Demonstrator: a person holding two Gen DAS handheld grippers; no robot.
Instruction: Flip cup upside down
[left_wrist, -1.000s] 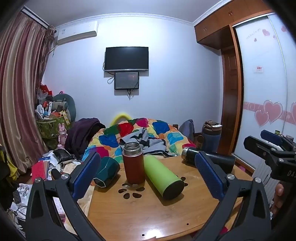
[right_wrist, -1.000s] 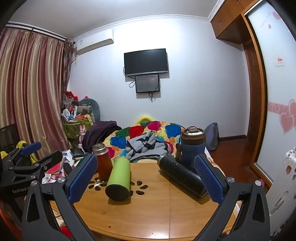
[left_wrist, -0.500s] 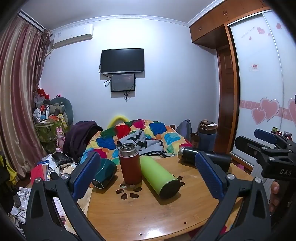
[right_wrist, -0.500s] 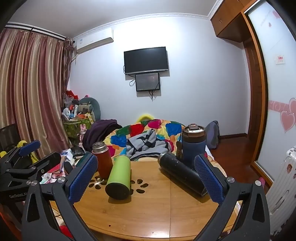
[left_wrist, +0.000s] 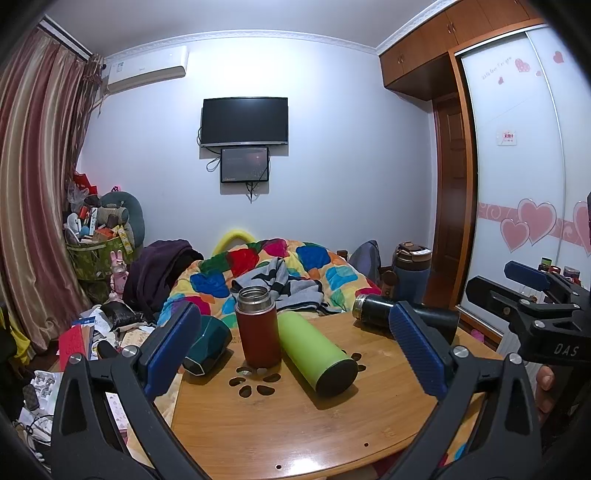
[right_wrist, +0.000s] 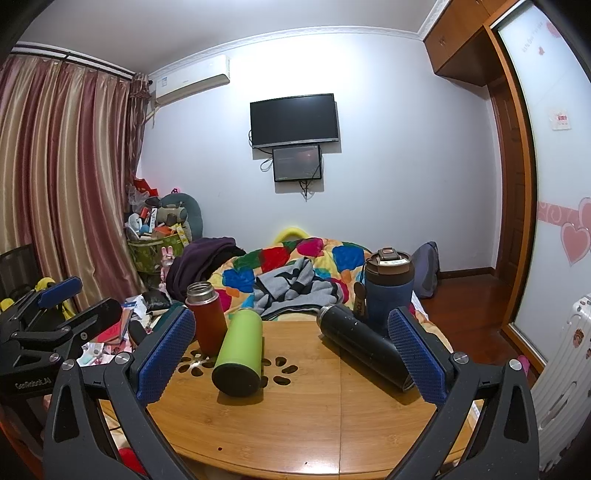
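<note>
Round wooden table (left_wrist: 288, 424) with 5 vessels, seen from both wrist cameras. Red flask (left_wrist: 257, 326) upright near the table's middle, lid off and steel neck open upward, standing at the edge of a paw-print cutout (left_wrist: 255, 384) in the tabletop. Green bottle (left_wrist: 316, 356) on its side just beside the red flask, dark base turned toward the cameras. Teal cup (left_wrist: 207, 347) tipped on its side at the left of the red flask, partly hidden behind a left finger pad (left_wrist: 171, 350) (not visible in the right wrist view). Black bottle (right_wrist: 364, 347) lying on its side toward the right of the table, mouth pointing away toward the bed. Blue tumbler (right_wrist: 388, 291) with brown lid upright behind the black bottle, at the far right rim. Left gripper (left_wrist: 295, 350) held above the near table edge, jaws spread wide apart, nothing between them, clear of every vessel. Right gripper (right_wrist: 291, 354) likewise held above the near edge, jaws wide apart and holding nothing; green bottle and black bottle framed between its blue pads (right_wrist: 415, 360) but well beyond them. Multicoloured quilt (right_wrist: 295, 266) on the bed behind the table, wall-mounted television (right_wrist: 294, 120) above it.
</note>
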